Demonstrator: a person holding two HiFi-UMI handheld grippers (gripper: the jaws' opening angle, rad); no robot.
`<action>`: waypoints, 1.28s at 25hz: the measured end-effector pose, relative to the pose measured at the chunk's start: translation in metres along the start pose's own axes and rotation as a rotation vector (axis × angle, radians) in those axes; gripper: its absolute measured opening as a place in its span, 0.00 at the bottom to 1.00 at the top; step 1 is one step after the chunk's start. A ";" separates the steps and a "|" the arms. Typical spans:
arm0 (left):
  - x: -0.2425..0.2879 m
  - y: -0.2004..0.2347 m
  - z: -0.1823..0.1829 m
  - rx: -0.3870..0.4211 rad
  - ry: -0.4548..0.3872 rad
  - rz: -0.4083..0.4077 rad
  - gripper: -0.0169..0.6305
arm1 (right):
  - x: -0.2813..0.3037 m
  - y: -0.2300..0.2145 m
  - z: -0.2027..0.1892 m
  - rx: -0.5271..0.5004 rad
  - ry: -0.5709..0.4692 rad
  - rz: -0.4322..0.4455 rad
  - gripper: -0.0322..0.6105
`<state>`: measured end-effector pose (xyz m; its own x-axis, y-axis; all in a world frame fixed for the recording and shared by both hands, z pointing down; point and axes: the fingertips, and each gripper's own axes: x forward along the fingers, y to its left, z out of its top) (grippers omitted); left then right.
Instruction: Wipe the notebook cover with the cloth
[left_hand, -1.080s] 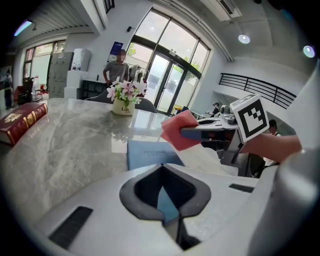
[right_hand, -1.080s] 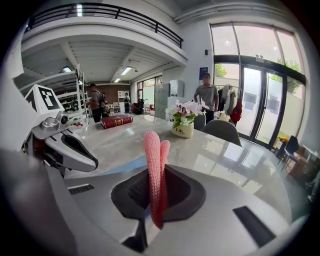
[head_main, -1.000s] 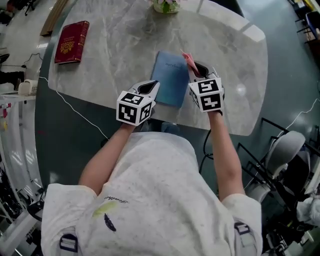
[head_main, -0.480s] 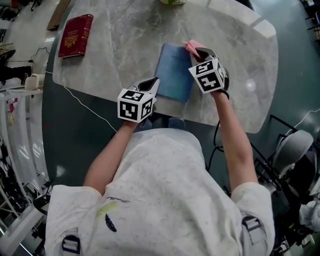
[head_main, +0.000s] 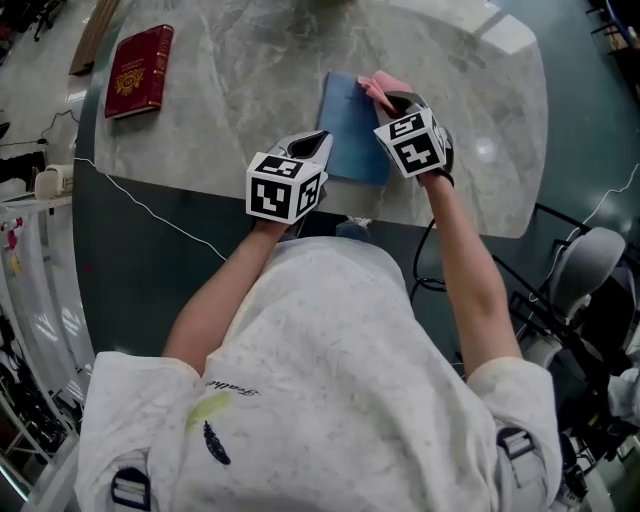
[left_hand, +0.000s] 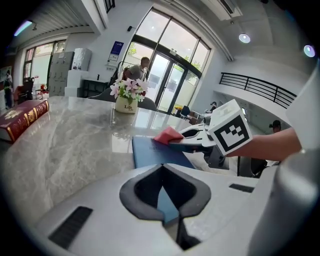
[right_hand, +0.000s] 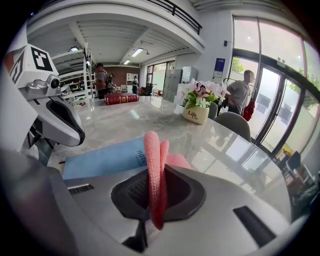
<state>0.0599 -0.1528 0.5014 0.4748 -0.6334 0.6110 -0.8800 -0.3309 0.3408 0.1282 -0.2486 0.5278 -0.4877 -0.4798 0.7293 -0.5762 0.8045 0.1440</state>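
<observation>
1. The notebook (head_main: 352, 135), blue and thin, lies flat and closed on the marble table (head_main: 230, 110), close to the near edge, in front of the person.
2. The cloth (head_main: 376, 86), pink and knitted, is clamped in the right gripper (head_main: 398, 103). Its jaws are closed on a doubled fold, and the free part of the cloth rests on the far right corner of the cover.
3. The jaws of the left gripper (head_main: 316, 143) are brought together at the tips and nothing is clamped between them; only the blue cover is seen through the gap behind the tips. This gripper is placed at the near left corner of the notebook. Whether it presses on the cover cannot be told.
4. The notebook is judged to be light, with a smooth cover, so it may slide on the polished stone when it is rubbed. It is best held down at the near left corner, away from the wiping path.
5. The cloth is soft and limp. A short fold should be kept in the jaws, so that the hard tips are not dragged over the cover.
6. A red book (head_main: 139, 68) lies well apart at the far left, and a flower pot (right_hand: 196, 114) stands farther back. Nothing stands in the way of the strokes except the left gripper itself.
</observation>
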 end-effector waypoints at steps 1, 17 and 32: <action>0.000 0.001 0.000 -0.003 -0.002 -0.001 0.04 | -0.001 0.003 -0.002 0.004 0.005 -0.001 0.07; -0.009 0.011 -0.014 -0.049 -0.025 0.014 0.04 | -0.021 0.043 -0.021 0.151 0.016 -0.014 0.07; -0.008 0.002 -0.016 -0.019 -0.004 -0.040 0.04 | -0.041 0.084 -0.038 0.176 0.037 0.025 0.07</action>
<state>0.0543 -0.1374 0.5090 0.5092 -0.6230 0.5938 -0.8601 -0.3426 0.3780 0.1245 -0.1476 0.5350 -0.4810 -0.4449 0.7555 -0.6716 0.7409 0.0087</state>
